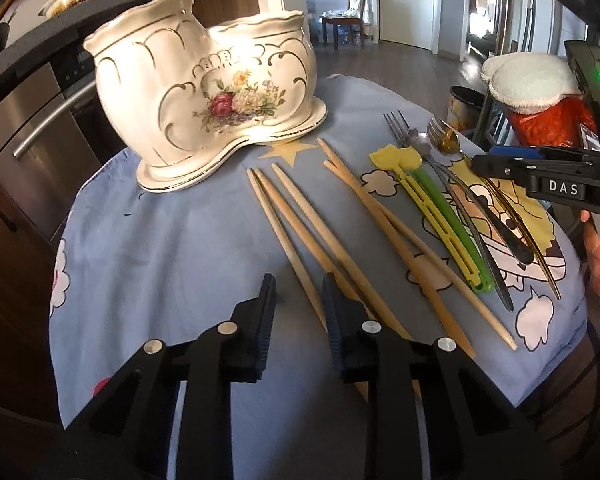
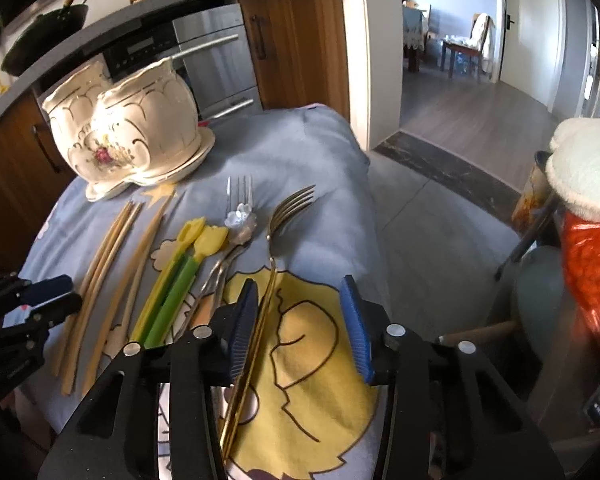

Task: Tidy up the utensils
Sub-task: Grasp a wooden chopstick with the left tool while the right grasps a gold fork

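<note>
A cream ceramic utensil holder [image 1: 204, 92] [image 2: 128, 128] with two cups and a flower print stands at the back of the blue cartoon cloth [image 1: 160, 248]. Several wooden chopsticks [image 1: 300, 216] [image 2: 108, 248] lie in the middle. Right of them are yellow and green plastic utensils [image 1: 432, 216] [image 2: 176, 280], silver cutlery [image 1: 420, 148] and a gold fork [image 2: 276, 240]. My left gripper [image 1: 299, 308] hovers open over the near ends of the leftmost chopsticks. My right gripper [image 2: 300, 304] is open, and the gold fork's handle lies between its jaws, close to the left pad [image 2: 244, 320].
Dark counter, wooden cabinets and a steel appliance [image 2: 216, 64] stand behind the table. To the right, past the table's edge, sit an orange bag topped with white cloth [image 2: 592, 216] and a bin [image 1: 466, 104]. Each gripper shows at the rim of the other's view.
</note>
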Demonstrator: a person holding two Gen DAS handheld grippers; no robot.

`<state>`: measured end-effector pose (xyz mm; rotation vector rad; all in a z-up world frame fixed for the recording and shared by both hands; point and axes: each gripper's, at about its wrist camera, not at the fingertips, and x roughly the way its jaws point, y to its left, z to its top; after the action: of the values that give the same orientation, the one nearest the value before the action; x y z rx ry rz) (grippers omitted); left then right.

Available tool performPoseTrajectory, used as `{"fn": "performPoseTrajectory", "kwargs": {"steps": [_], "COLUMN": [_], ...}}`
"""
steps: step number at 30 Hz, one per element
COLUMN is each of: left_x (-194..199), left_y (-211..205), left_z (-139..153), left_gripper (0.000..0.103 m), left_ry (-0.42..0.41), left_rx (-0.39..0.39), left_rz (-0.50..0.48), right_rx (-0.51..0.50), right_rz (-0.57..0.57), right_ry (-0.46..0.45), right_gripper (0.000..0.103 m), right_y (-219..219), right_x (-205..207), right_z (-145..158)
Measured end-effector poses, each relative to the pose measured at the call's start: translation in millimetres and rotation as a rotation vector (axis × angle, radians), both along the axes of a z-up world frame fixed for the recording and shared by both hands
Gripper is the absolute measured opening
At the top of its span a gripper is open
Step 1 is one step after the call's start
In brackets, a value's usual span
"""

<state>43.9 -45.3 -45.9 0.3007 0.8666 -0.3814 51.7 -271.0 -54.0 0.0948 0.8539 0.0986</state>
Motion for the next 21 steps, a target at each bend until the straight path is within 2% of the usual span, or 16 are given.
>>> {"fn": "performPoseTrajectory", "kwargs": {"steps": [3,6,7,9,11,13,15,21], "left_x": [11.6,23.6,27.7,29.7,30.2,31.1,32.6,21.9], "left_y": [-4.1,-4.9,-5.2,-4.3,-2.2,-1.8,1.3,20.5], "left_z": [-1.8,-1.1,-1.0,-1.3,-1.5,-1.4,-0.6,13.8], "left_gripper": [0.024,0.024,0.019,0.012,0.011,0.006,0.006,0.006], "left_ry": [0.003,0.023,0.027,0.025,0.023,0.020,0.018,-0.029], "left_rx": [0.036,0.031,0.030,0.029,0.021,0.025,0.025,-0.015], "left_rz": [0.002,0.009,0.012,0.007,0.001,-0.001,-0.008,-0.017], "right_rx": [-0.014,-0.029,-0.044,-0.077,-0.062,-0.071,-0.074,-0.057], "right_rz": [0.004,0.005,0.007,0.015,0.030,0.033,0.036,0.040], "right_ry": [0.012,0.013,0.009,-0.009,-0.009,-0.020,-0.041,-0.219], "right_gripper": [0.037,0.036,0.034,0.021,0.007,0.007,0.006,0.006], "right_y": [4.3,10.5,13.3,17.1,20.0,22.0,23.2,23.4], "right_x": [8.3,15.2,16.9,19.0,19.5,16.4,13.2,-17.8], "right_z": [-1.6,-2.0,-2.4,-3.3,-2.6,-1.1,3.5,38.0]}}
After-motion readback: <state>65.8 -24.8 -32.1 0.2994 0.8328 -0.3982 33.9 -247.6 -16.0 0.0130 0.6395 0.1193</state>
